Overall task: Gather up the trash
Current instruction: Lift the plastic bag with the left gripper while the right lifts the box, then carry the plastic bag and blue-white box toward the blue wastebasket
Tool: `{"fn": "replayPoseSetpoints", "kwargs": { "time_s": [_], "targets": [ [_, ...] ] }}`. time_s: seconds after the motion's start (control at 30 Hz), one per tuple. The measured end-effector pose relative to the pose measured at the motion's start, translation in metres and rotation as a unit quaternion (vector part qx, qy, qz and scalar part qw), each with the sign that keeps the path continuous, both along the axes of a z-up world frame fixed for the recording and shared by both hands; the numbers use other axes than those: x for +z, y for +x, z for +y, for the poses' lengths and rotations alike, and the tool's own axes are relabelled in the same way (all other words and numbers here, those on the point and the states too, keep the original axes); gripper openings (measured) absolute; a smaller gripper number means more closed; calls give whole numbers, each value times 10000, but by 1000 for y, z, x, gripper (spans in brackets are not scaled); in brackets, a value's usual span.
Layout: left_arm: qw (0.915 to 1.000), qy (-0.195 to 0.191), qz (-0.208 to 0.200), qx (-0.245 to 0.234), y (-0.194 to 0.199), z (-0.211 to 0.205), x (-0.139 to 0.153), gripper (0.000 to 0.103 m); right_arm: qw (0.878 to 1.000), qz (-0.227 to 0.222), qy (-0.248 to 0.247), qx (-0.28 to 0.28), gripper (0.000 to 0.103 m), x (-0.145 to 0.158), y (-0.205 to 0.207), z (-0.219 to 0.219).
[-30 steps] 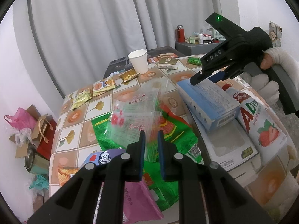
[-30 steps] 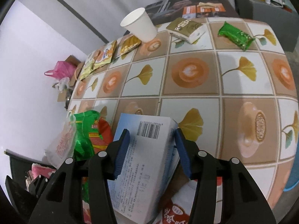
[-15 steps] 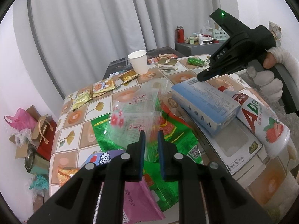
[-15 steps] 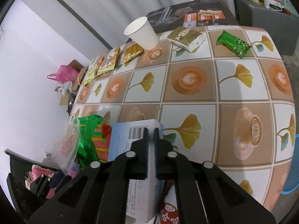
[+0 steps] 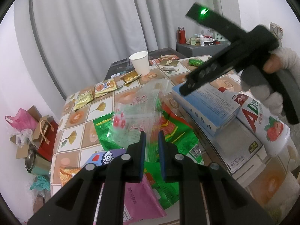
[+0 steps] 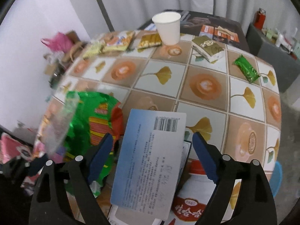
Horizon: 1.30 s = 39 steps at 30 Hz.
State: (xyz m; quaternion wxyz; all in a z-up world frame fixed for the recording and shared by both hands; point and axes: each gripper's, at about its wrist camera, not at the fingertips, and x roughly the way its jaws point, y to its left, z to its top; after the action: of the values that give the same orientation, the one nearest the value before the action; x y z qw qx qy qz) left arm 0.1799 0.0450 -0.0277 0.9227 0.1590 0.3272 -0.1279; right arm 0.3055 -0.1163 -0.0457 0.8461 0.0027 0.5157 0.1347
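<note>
Tiled surface (image 6: 204, 86) with ginkgo-leaf and coffee-cup print, grey curtain behind. Left gripper (image 5: 151, 137) clenched on a clear plastic bag (image 5: 138, 112), jaws nearly together with the film pinched between the pads; bag stands up over a green snack wrapper (image 5: 180, 131) (pink pouch (image 5: 138, 196) sits lower, at the near edge). Right gripper (image 6: 151, 150) released: jaws have just been opening, now spread wide either side of the blue box (image 6: 150, 159), pads clear of it. Box lies flat on a white carton (image 5: 241, 150), touching a strawberry-print bottle (image 5: 262, 120). Further out, still scattered: white paper cup (image 6: 167, 28) upright, gold snack packets (image 6: 150, 40) beside it, small green wrapper (image 6: 245, 68) near the right edge.
</note>
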Motion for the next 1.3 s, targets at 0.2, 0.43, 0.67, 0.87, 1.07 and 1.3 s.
{"fn": "replayPoseSetpoints", "kwargs": {
  "time_s": [0.2, 0.43, 0.67, 0.87, 1.07, 1.3],
  "targets": [
    [10000, -15, -37, 20, -3, 3, 2, 13, 9979, -2, -637, -90, 83, -12, 0, 16],
    [9998, -67, -159, 100, -8, 8, 9, 13, 9984, -100, -482, -259, 71, -9, -2, 10],
    [9990, -140, -386, 161, -14, 10, 22, 13, 9979, -470, -84, -443, 71, 14, -11, -1],
    [9973, -218, -674, 192, -22, 12, 40, 13, 9937, -780, 494, -643, 70, 38, -25, -19],
    [9940, -313, -1048, 96, -32, 8, 64, 13, 9852, -1135, 956, -851, 70, 66, -48, -39],
    [9895, -463, -1350, -217, -47, -9, 91, 13, 9695, -1575, 1450, -1195, 70, 96, -90, -72]
  ]
}}
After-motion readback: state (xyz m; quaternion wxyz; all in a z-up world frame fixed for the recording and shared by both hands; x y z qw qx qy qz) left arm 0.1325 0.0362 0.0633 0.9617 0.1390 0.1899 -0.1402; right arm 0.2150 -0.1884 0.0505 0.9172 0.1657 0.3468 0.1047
